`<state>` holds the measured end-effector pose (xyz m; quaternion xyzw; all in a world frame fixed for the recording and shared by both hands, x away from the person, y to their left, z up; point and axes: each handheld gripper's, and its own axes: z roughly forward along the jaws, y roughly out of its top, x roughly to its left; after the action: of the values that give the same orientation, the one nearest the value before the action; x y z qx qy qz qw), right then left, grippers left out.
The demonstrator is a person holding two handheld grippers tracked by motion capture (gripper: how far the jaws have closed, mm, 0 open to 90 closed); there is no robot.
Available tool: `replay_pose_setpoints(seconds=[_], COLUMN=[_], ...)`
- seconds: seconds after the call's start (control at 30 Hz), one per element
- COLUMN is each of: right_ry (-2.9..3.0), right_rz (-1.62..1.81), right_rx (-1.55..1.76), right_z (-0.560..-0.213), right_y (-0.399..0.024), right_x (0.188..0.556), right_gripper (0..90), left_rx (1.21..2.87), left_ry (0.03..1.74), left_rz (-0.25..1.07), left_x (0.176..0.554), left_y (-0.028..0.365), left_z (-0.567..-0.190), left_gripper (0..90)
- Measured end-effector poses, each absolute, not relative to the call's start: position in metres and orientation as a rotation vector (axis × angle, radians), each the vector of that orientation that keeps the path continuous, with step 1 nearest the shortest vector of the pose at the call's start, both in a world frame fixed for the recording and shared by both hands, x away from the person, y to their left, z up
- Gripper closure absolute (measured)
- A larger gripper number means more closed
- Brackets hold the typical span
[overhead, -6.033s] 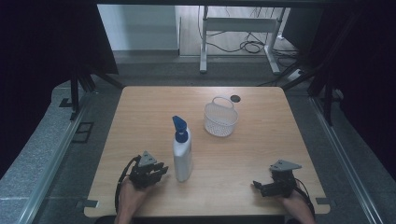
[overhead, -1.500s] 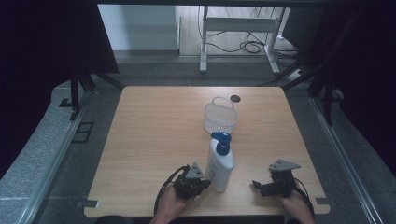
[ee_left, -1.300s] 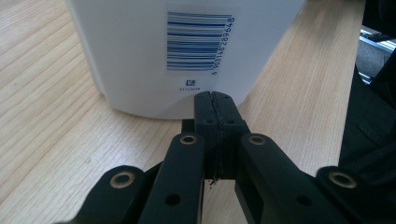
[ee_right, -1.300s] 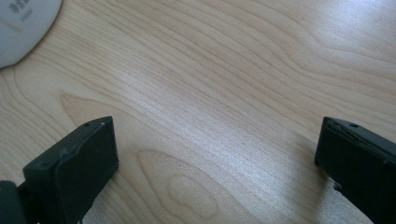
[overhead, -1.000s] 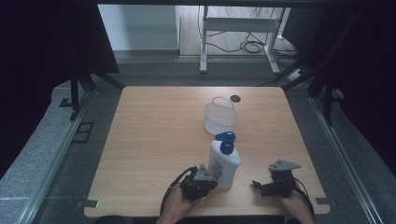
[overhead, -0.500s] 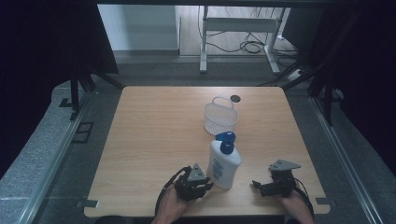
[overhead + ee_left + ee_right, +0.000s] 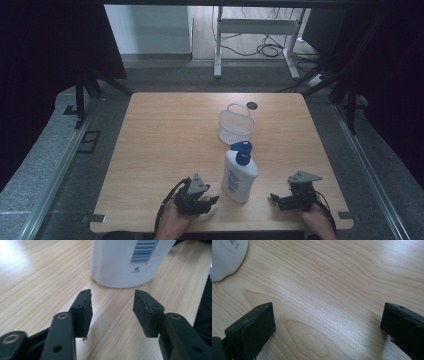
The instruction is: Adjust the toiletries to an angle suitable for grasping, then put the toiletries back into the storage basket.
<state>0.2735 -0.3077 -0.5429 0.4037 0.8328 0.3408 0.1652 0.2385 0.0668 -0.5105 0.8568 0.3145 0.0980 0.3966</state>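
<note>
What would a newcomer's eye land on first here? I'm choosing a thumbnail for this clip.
The white pump bottle with its blue top, upright at the near middle of the wooden table. Flanking it, the left gripper, its jaws just opened with nothing between them, and the open right gripper. Behind stands a white mesh basket.

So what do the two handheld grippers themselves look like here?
Both the left gripper and the right gripper are black, each topped by a grey three-cornered plate and trailing a black cable. Up close, the jaws are matte black blocks on arms with round screw holes.
</note>
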Motion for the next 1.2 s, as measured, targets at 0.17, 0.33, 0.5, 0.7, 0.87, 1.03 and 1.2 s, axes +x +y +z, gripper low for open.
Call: replay_pose_setpoints(seconds=[0.17,0.33,0.5,0.7,0.87,1.03,1.2], right_ry=[2.373,2.372,2.371,2.383,2.384,2.378,2.397], right_rz=[0.971,0.971,0.973,0.99,1.006,0.999,0.984], right_rx=[1.15,1.152,1.155,1.146,1.141,1.118,1.08], right_z=[-0.543,-0.543,-0.543,-0.542,-0.541,-0.537,-0.534], right_y=[-0.308,-0.308,-0.308,-0.309,-0.311,-0.31,-0.308], right_x=[0.274,0.273,0.273,0.272,0.271,0.268,0.266], right_gripper=[0.0,0.0,0.0,0.0,0.0,1.5,1.9], left_rx=[2.184,2.212,2.217,2.203,2.191,2.211,2.198], left_ry=[0.833,0.865,0.914,0.959,1.002,1.015,1.01], left_rz=[0.29,0.347,0.351,0.341,0.322,0.348,0.36], left_x=[0.235,0.232,0.234,0.237,0.241,0.242,0.242], left_y=[0.076,0.082,0.088,0.092,0.098,0.098,0.099], left_z=[-0.515,-0.52,-0.526,-0.53,-0.536,-0.541,-0.542], left_gripper=[34.7,25.2,18.0,12.9,12.5,12.1,11.8])
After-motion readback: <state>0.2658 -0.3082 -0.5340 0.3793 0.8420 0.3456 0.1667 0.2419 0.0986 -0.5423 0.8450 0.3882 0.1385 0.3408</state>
